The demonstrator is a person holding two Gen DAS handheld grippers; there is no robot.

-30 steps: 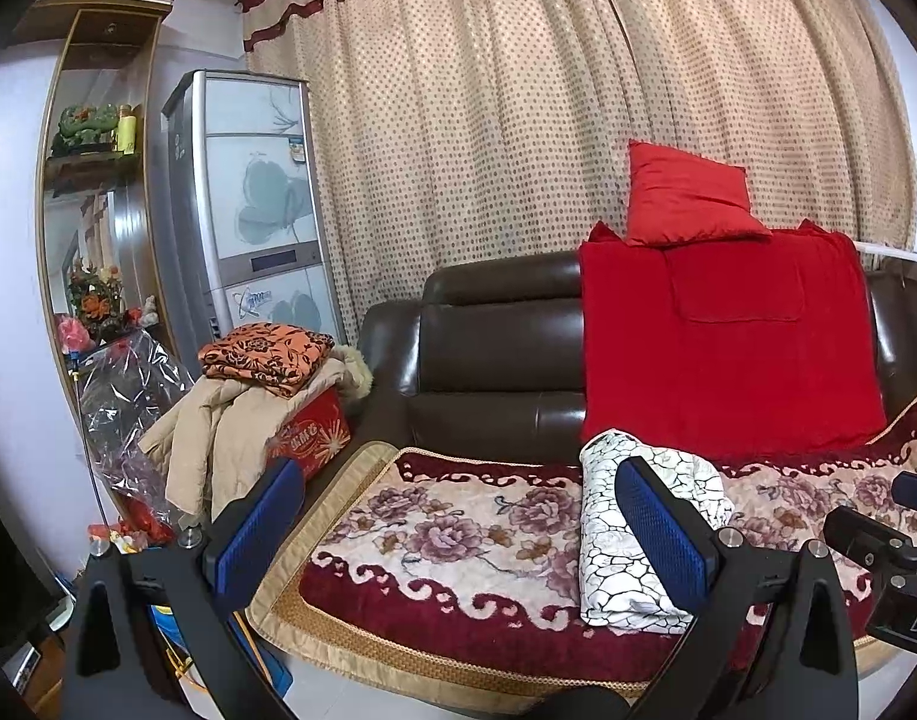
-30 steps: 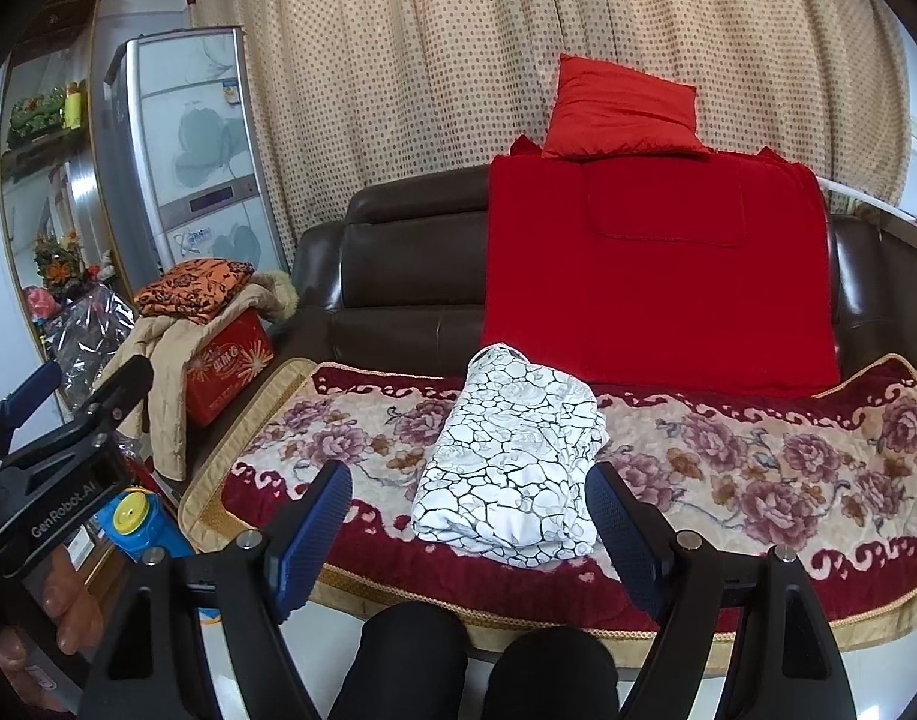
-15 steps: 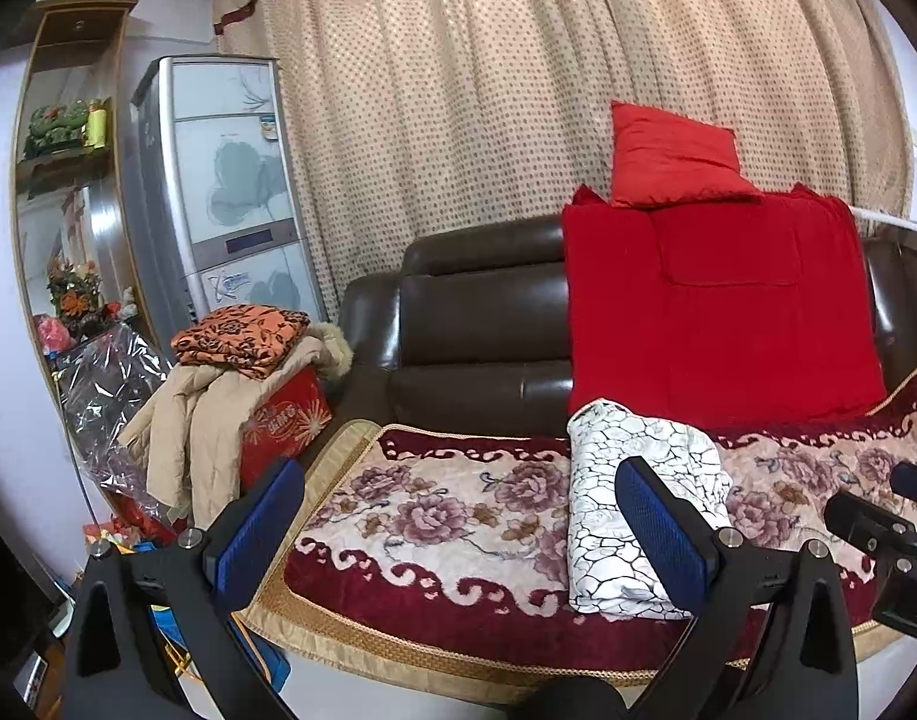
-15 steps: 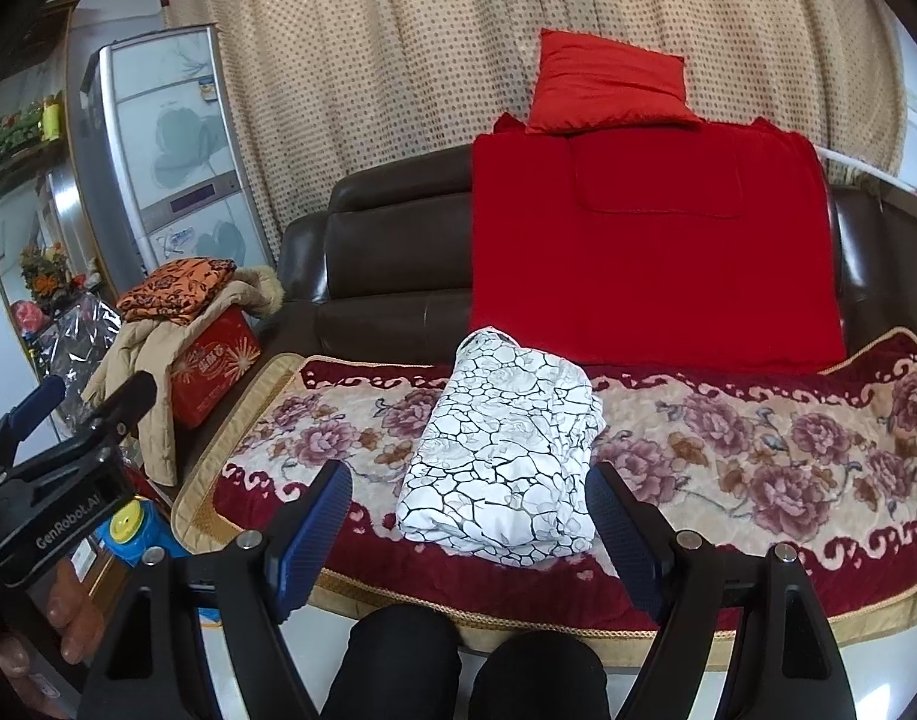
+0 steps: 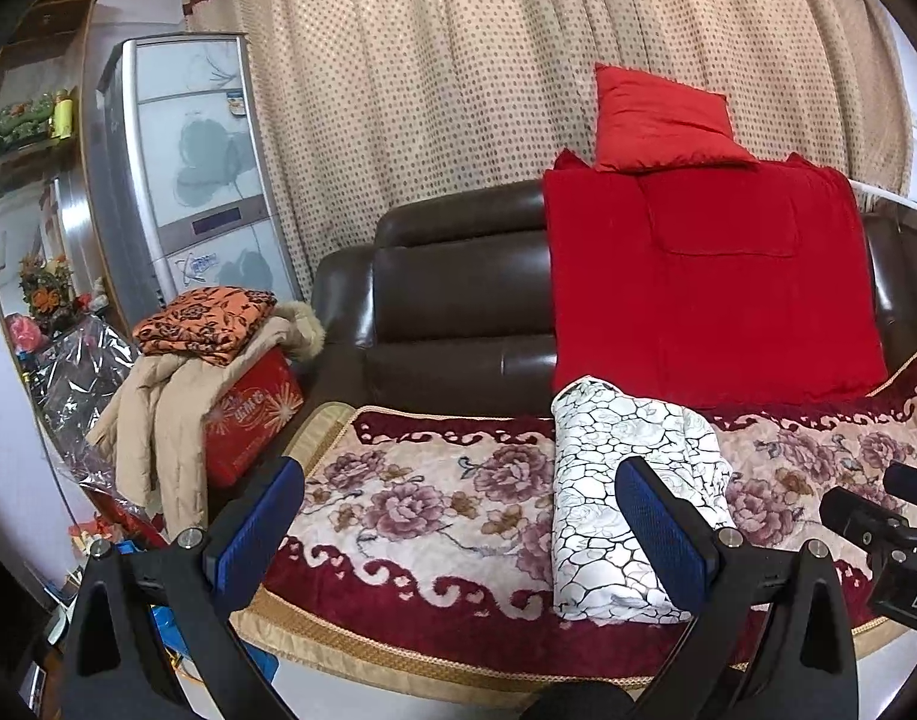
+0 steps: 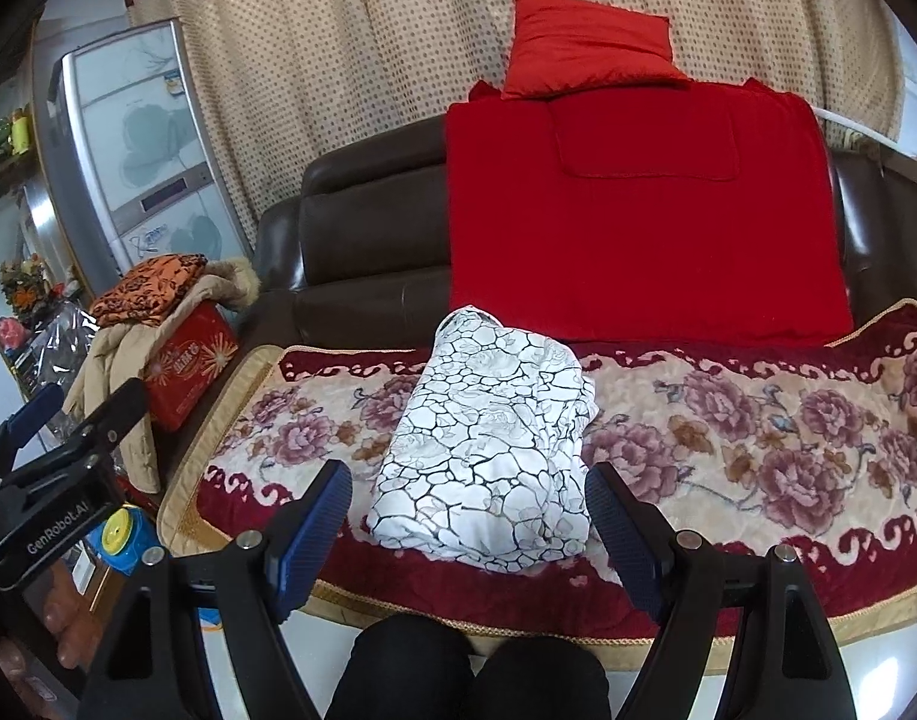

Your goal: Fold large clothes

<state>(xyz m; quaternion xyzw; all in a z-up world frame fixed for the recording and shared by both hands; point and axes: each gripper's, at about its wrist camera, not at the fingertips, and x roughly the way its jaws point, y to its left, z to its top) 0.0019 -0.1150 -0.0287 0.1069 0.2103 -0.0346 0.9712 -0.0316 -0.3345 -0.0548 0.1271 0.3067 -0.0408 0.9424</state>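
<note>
Behind the brown leather sofa point(image 6: 362, 240) hung dotted beige curtains point(image 6: 350, 60), and a floral cover point(image 6: 758, 450) lay over the seat. We held our left gripper point(image 5: 458, 531) with its jaws wide and nothing between them, aimed at the seat. Our right gripper point(image 6: 467, 531) was spread wide too, empty, pointing at the folded white crackle-patterned garment point(image 6: 488, 450), which rested on the floral cover below the red blanket point(image 6: 638, 228), untouched by either claw.
</note>
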